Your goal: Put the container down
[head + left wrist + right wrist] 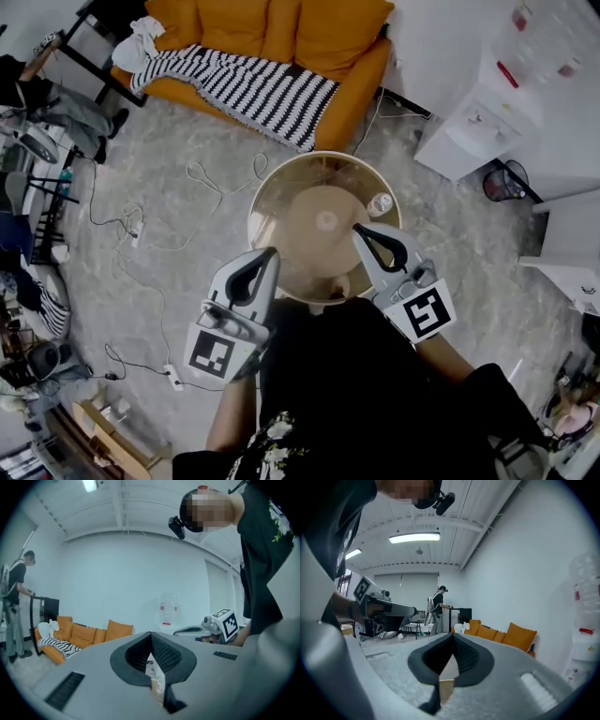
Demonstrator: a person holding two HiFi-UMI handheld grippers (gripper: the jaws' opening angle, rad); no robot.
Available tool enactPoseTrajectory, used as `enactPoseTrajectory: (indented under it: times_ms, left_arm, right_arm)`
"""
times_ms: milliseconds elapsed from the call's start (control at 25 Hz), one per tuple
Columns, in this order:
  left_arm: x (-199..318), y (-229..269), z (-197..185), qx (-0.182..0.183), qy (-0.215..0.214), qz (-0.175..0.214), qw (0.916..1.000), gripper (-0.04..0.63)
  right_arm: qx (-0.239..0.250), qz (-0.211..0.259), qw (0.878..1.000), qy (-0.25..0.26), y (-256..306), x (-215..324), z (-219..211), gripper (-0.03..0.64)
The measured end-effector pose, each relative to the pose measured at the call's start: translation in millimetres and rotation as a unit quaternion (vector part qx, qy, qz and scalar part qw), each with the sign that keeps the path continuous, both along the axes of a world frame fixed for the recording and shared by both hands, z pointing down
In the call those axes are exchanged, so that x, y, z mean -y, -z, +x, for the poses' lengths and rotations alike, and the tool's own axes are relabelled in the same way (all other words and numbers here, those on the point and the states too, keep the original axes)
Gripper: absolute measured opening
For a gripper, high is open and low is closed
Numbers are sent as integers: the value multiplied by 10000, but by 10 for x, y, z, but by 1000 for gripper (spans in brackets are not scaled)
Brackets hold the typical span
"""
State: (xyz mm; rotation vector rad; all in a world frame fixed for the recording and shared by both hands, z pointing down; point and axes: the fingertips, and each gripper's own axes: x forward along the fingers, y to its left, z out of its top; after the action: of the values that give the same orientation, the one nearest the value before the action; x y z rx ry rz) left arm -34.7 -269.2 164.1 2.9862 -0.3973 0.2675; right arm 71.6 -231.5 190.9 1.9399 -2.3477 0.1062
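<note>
Container off the floor, pinched from both sides.
Head view: the left tongs [269, 255] and right tongs [358, 231] each clamp the rim of the round tan container [319, 202], one on its near-left edge, the other on its near-right. It hangs between them over the grey floor [187, 234], with the orange sofa [281, 28] beyond. Left gripper view: the pads are closed tight on a thin slice of the container's wall [157, 679]. Right gripper view: same story, the pads are pressed together with the tan wall [446, 688] wedged low between them, and a person [438, 613] stands far back.
</note>
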Motion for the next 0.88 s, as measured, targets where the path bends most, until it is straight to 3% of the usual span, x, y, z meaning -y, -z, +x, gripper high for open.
enactPoseTrajectory:
  times_ms: [200,520,880]
  left_arm:
    - [-20,235,-111,-291,69,181,9994,2]
    - [-163,369,-69,-139,-54,967,9952,2]
    - [-169,289,-48,-136,15,1044,9944,2]
  right_arm:
    - [-283,263,9992,-132,300,-24,-141,-6]
    - [-298,507,9978,-301,507,-144,-196,-6]
    - [-688,441,9956,-463,477,-211,-164,-6]
